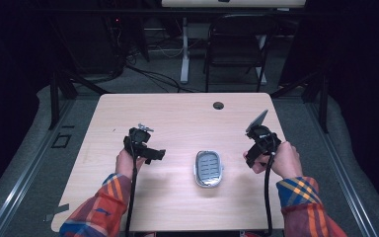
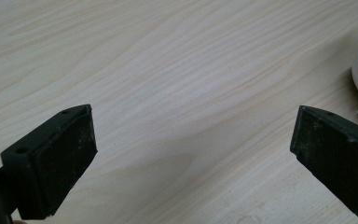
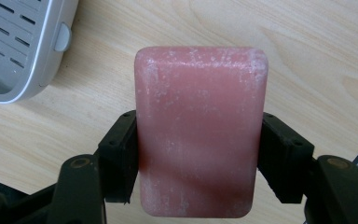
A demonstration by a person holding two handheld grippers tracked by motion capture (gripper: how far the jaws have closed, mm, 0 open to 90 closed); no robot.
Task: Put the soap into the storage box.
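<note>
While right gripper [image 3: 199, 154] clamps pink soap bar [image 3: 200, 130] by long side edges above table [image 1: 177, 113], bar looks rigid, fairly dense, likely slick; chalky white bloom on rounded corners suggests dry, waxy surface. Flat sides seem best purchase, mid-length. Grey-and-white plastic soap dish [image 1: 208, 169], slotted tray inside, lies on pale wood-grain top between both hands. Left gripper [image 2: 193, 154] hovers near dish, jaws wide apart, nothing between pads.
</note>
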